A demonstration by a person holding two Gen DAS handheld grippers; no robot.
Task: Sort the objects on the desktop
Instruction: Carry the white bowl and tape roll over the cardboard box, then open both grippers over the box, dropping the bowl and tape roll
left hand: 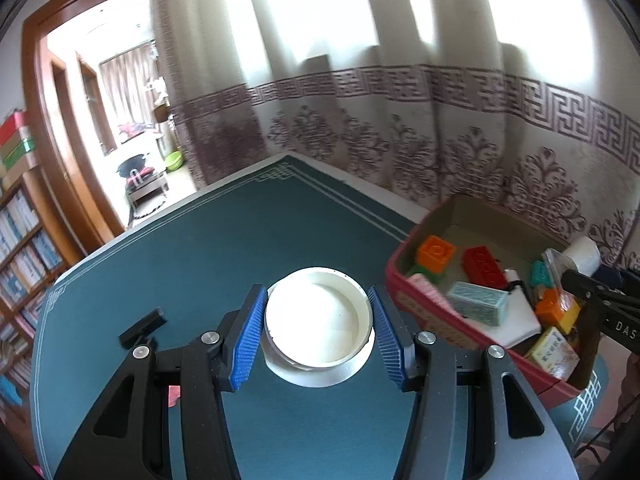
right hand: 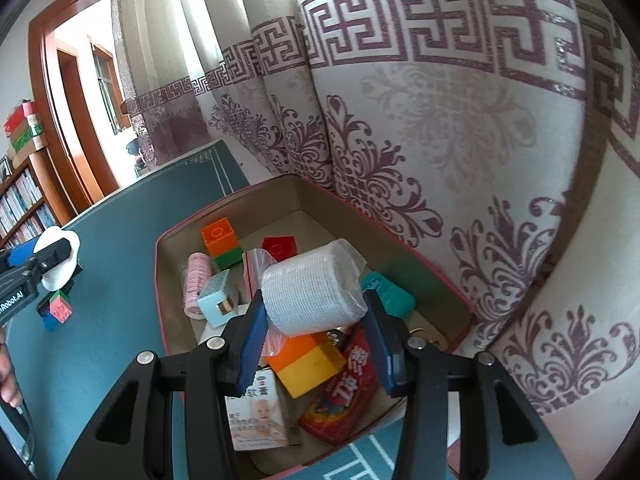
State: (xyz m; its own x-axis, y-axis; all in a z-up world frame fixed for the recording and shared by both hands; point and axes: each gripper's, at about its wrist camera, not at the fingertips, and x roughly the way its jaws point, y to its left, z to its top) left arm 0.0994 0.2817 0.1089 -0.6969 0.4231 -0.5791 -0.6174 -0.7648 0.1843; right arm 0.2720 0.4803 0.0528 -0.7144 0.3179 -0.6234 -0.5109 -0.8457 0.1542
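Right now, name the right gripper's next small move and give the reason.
Probably open the jaws and let go. The right gripper holds the wrapped white roll directly above the red-rimmed box, which already holds blocks and packets, so the roll should drop in among them.

Printed words are few on my tabletop sort. The arm of my right hand-held gripper (left hand: 568,280), seen from the left wrist, carries the white letters "DAS" at the picture's edge, the rest cut off. From the right wrist, my left hand-held gripper (right hand: 56,264) bears "Robot.AI" in white on its black arm, its start out of view. In the box (right hand: 160,264), a red packet (right hand: 348,392) shows large yellow-and-white Chinese characters, and a white carton (right hand: 256,412) carries "软膏" in dark print above smaller lines too blurred to read. A yellow-green carton (left hand: 554,350) in the box has Chinese print I cannot make out.
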